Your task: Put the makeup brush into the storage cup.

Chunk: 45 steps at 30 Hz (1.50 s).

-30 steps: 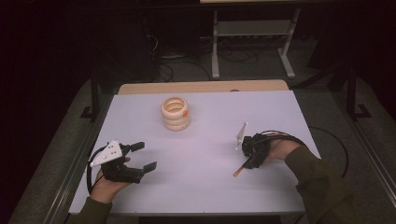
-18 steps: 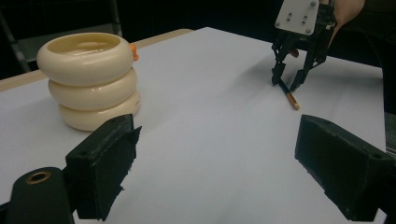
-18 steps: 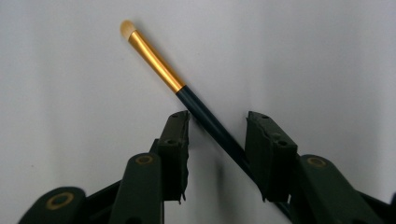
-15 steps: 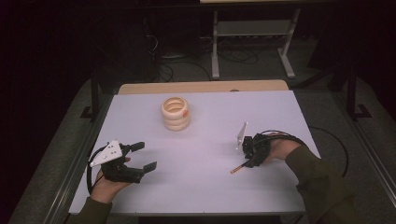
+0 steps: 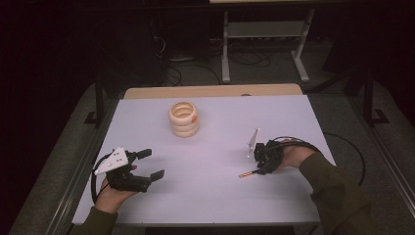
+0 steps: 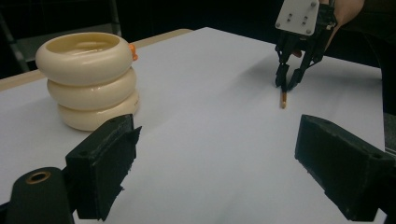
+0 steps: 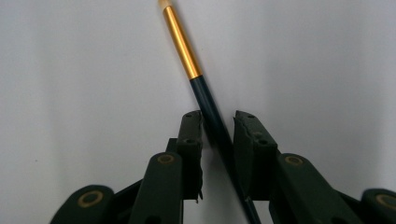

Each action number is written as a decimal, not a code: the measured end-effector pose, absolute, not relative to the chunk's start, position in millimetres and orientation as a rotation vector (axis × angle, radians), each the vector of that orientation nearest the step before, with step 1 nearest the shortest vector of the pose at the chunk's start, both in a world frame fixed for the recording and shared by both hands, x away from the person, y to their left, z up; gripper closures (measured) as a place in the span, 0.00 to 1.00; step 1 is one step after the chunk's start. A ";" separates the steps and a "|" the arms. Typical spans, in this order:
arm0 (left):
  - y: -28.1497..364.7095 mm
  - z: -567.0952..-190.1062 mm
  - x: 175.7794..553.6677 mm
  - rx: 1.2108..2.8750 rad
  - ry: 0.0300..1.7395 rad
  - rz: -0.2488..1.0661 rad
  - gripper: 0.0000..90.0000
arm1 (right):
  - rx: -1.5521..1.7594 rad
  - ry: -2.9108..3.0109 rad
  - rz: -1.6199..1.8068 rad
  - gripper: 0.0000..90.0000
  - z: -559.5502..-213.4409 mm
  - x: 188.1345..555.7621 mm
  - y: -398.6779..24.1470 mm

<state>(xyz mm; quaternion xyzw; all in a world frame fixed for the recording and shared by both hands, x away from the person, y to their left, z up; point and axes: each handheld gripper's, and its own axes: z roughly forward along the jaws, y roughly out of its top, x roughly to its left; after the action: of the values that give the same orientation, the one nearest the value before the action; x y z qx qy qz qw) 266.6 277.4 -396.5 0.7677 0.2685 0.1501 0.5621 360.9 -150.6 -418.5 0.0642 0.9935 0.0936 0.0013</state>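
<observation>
1. A dark room surrounds the pale tabletop (image 5: 210,196).
2. At the left, the left hand-held gripper (image 5: 147,165) rests with jaws spread and empty; the stacked cream rings (image 5: 184,119) stand farther back.
3. At the right, the right hand-held gripper (image 5: 260,165) has just been closing around the thin brush (image 5: 247,173) lying on the tabletop, with slight gaps remaining.
4. The brush looks light, stiff and apt to roll; grip the dark handle.
5. The right gripper view reveals its gold ferrule (image 7: 182,44).
</observation>
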 end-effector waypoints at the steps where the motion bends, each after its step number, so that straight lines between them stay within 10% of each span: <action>1: 277.6 -396.4 266.7 1.810 0.631 0.354 0.13 | 0.201 3.120 0.293 0.80 -418.4 360.9 -150.5; 45: 277.7 -396.3 266.4 1.805 0.630 0.358 0.13 | 0.237 3.113 0.302 0.91 -415.7 361.7 -149.1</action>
<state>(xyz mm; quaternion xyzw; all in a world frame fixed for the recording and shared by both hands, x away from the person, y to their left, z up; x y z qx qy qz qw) 266.4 277.7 -396.3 0.7667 0.2677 0.1521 0.5633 361.7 -149.1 -415.7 0.0756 0.9925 0.0964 0.0024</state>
